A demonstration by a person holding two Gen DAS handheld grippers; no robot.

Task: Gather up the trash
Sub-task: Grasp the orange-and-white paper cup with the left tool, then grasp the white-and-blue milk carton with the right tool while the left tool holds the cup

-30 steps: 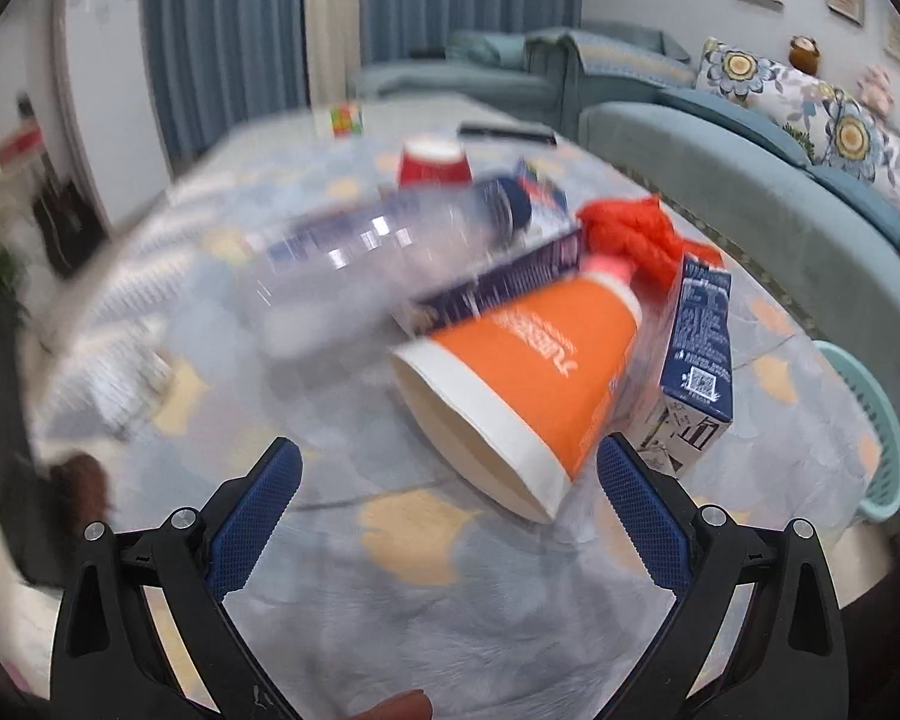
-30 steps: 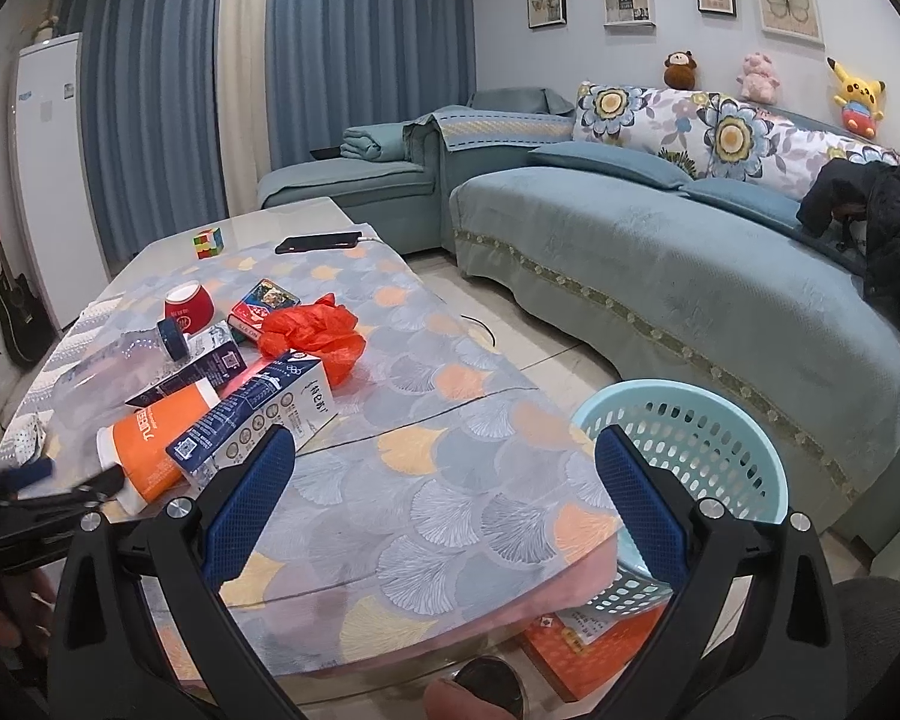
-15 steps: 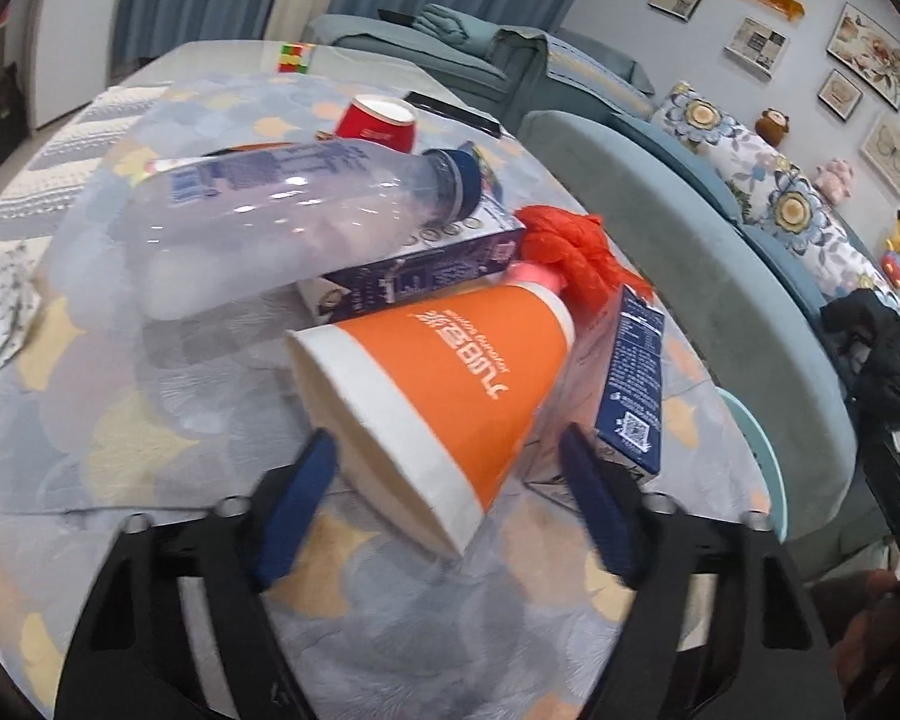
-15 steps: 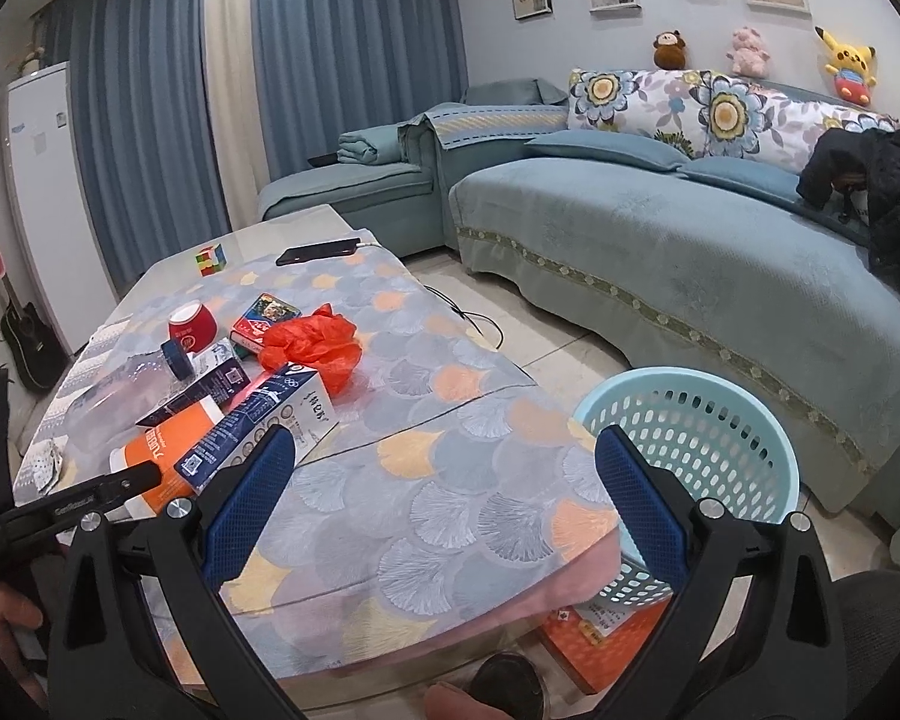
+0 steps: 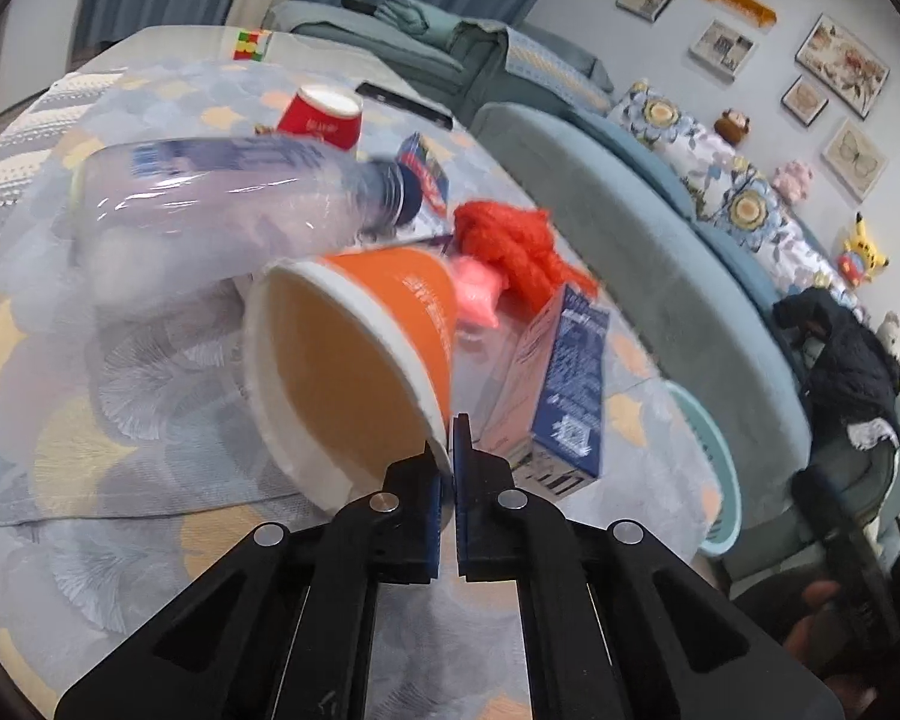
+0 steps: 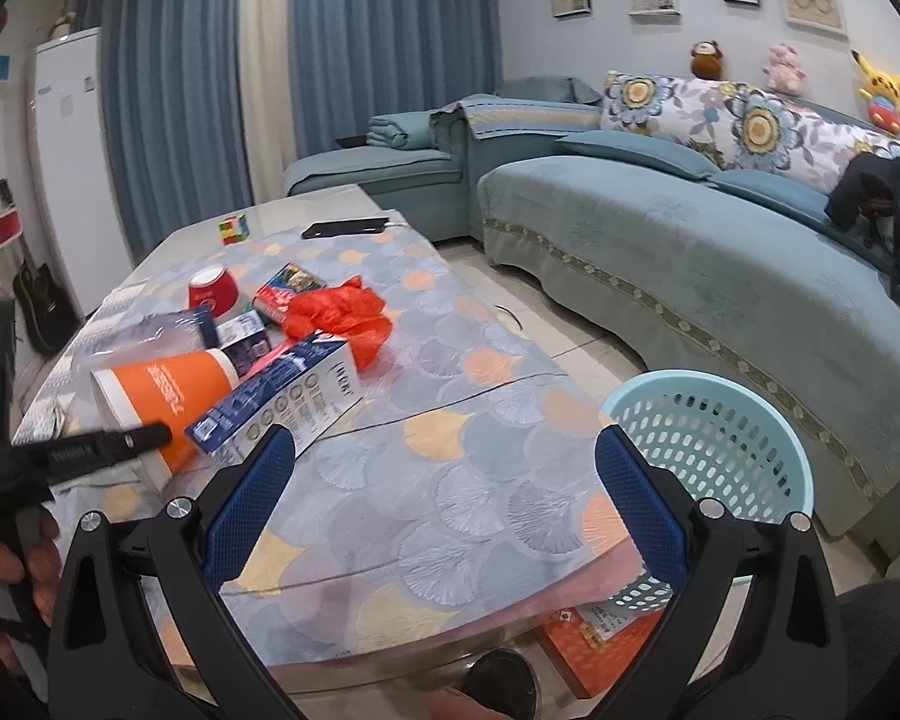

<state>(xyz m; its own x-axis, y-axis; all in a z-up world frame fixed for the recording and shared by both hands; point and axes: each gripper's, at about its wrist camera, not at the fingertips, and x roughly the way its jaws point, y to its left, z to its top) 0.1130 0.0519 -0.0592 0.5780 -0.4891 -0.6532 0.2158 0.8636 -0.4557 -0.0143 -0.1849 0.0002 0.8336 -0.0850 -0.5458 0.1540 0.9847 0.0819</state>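
An orange paper cup (image 5: pixel 354 360) lies on its side on the table, its mouth toward me; it also shows in the right wrist view (image 6: pixel 162 396). My left gripper (image 5: pixel 452 450) is shut on the cup's white rim. Around the cup lie a clear plastic bottle (image 5: pixel 210 204), a blue carton (image 5: pixel 564 396), a red plastic bag (image 5: pixel 510 240) and a red cup (image 5: pixel 321 117). My right gripper (image 6: pixel 444 480) is open and empty above the table's near edge. A light blue basket (image 6: pixel 714 450) stands on the floor to the right of the table.
A phone (image 6: pixel 345 228) and a puzzle cube (image 6: pixel 234 228) lie at the table's far end. A small printed box (image 6: pixel 288 288) sits by the red bag. A blue sofa (image 6: pixel 690 252) runs along the right. An orange box (image 6: pixel 600 642) lies under the table edge.
My left gripper moved in on the orange cup and closed from wide open onto its rim. The right gripper stayed open and shifted only slightly.
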